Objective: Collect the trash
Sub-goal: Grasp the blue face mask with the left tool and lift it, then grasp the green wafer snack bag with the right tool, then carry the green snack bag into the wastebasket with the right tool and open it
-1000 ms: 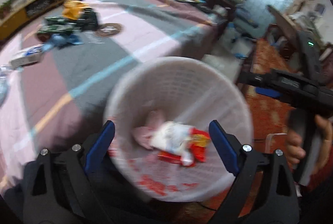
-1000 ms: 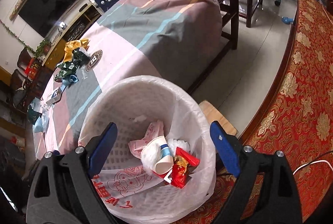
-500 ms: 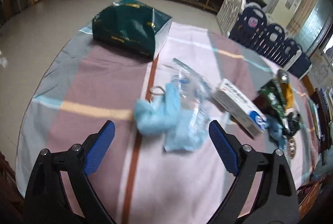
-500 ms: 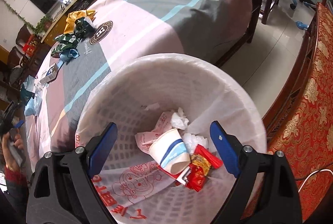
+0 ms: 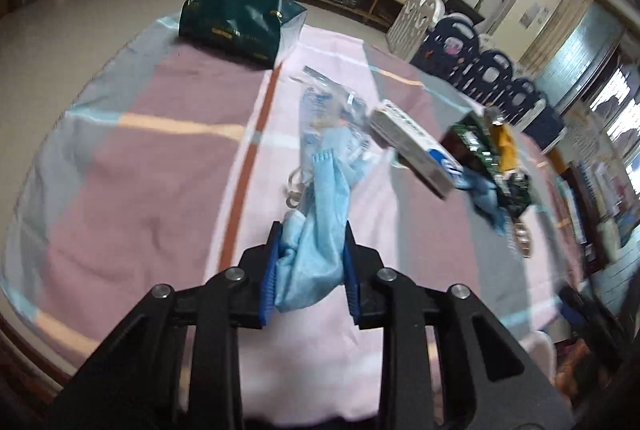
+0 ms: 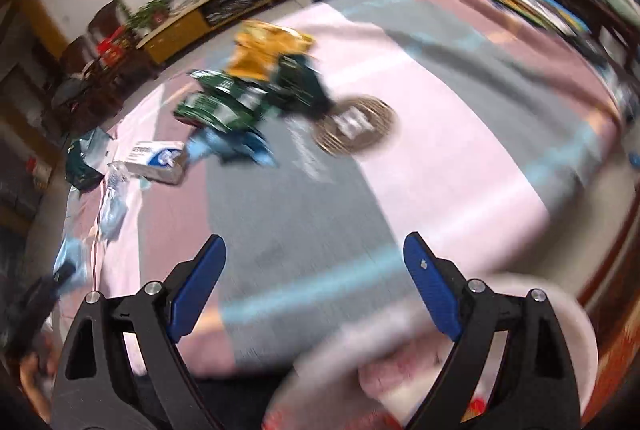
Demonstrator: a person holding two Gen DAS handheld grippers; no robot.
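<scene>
1. Left wrist view: the left gripper [image 5: 307,262] is closing on a crumpled light-blue face mask [image 5: 316,230], with the cloth bunched between the blue pads [image 5: 269,270] and its far end trailing on the striped tablecloth [image 5: 160,158].
   - To my eye the grip is low on the bundle. Finish the squeeze before lifting, so the loose tail and ear loop do not snag the clear plastic wrapper [image 5: 332,110] just beyond.
   - More trash lies to the far right: a white carton [image 5: 412,146] and green and yellow wrappers [image 5: 492,150]. A dark green gift bag [image 5: 240,18] sits at the far edge.

2. Right wrist view: the right gripper [image 6: 314,282] has its jaws spread wide with nothing between them.
   - The white waste basket [image 6: 560,310] shows blurred at the near right edge.
   - Keeping this hand clear of the basket mouth should give the mask a clean drop.
</scene>
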